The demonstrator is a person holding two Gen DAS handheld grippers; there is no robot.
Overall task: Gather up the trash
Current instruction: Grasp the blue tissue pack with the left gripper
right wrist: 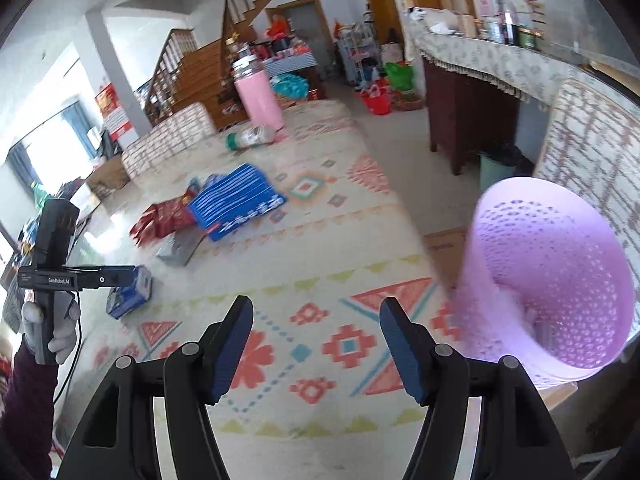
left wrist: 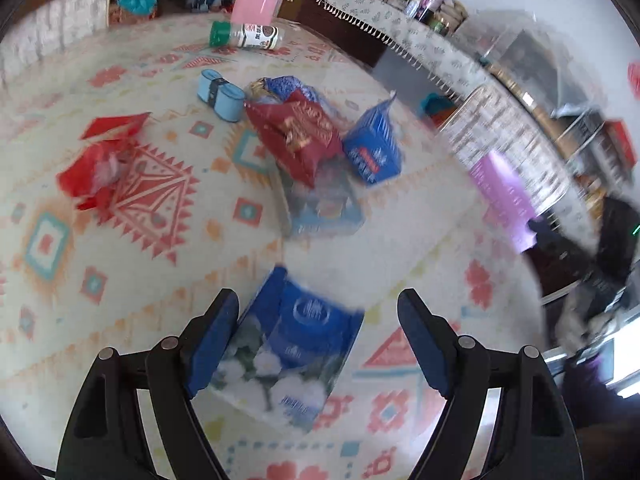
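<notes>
Closing in on the blue tissue pack (left wrist: pixel 288 344) with left gripper (left wrist: pixel 318 320) jaws wide, right gripper (right wrist: pixel 316 328) empty and parted by the purple basket (right wrist: pixel 560 280); next, squeeze and lift.

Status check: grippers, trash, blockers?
Left gripper open over blue tissue pack, not gripping. Right gripper open, empty, above rug. Purple basket at right. Nothing in the way.

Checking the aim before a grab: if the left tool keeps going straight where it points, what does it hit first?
Most likely the blue tissue pack on the rug, lying between the open left tool fingers; depth is blurred.
</notes>
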